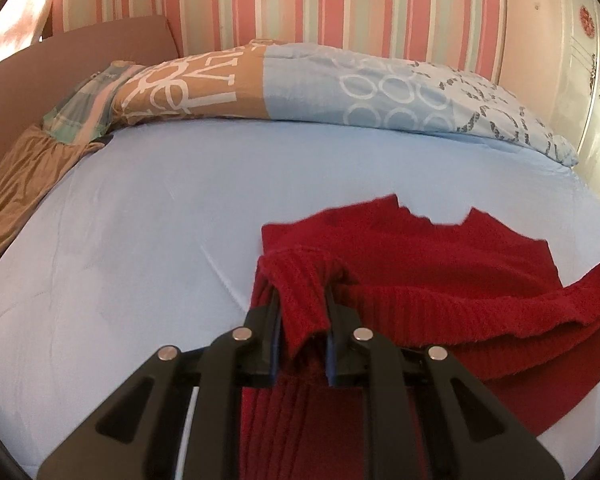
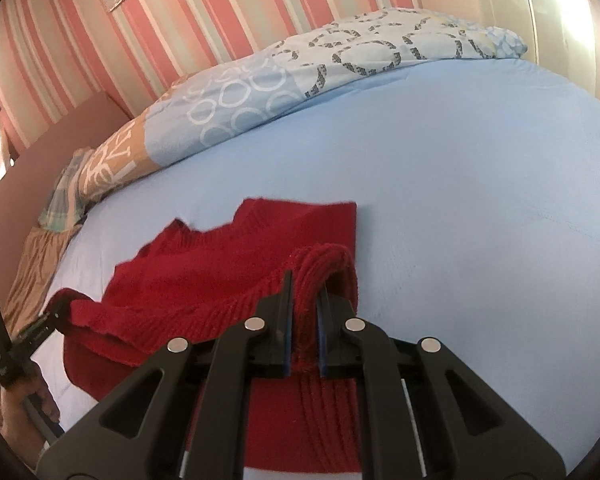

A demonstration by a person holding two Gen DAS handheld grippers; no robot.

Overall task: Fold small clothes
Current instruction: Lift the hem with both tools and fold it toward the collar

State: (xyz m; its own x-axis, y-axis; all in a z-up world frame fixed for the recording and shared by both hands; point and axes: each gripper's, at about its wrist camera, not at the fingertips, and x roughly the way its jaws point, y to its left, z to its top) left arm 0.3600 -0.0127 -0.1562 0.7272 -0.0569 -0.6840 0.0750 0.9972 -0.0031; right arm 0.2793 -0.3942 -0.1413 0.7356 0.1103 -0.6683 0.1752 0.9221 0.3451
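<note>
Left fingers (image 1: pixel 332 312): black plastic with blue pads, clamped on a thick fold of ribbed red knit, low centre of the left wrist frame
Left gripper (image 1: pixel 302 320): closed on the cloth; black angular arms with round silver rivets spread toward the lower edge
Right fingers (image 2: pixel 286 300): the same black and blue, pressed together on a bunched ribbed edge, low centre of the right wrist frame
Right gripper (image 2: pixel 304 304): closed on the cloth; its tip also shows at the right edge of the left view, pinching the far corner
Red sweater (image 1: pixel 400 256): soft wool-like knit, lying on the bed in the lower middle of both frames; ribbed hem lifted and stretched between the two grippers, flat body behind with a notched neckline
Hand (image 2: pixel 24 404): lower left of the right view, around the left gripper's handle
Bed sheet (image 1: pixel 160 208): pale blue, smooth, few creases
Duvet (image 1: pixel 320 84): rolled along the upper part, blue with white circles, a tan patch with white letters
Brown cloth (image 1: pixel 24 176): shiny, gathered, at the left edge
Wall (image 1: pixel 340 0): pink, white and green vertical stripes
</note>
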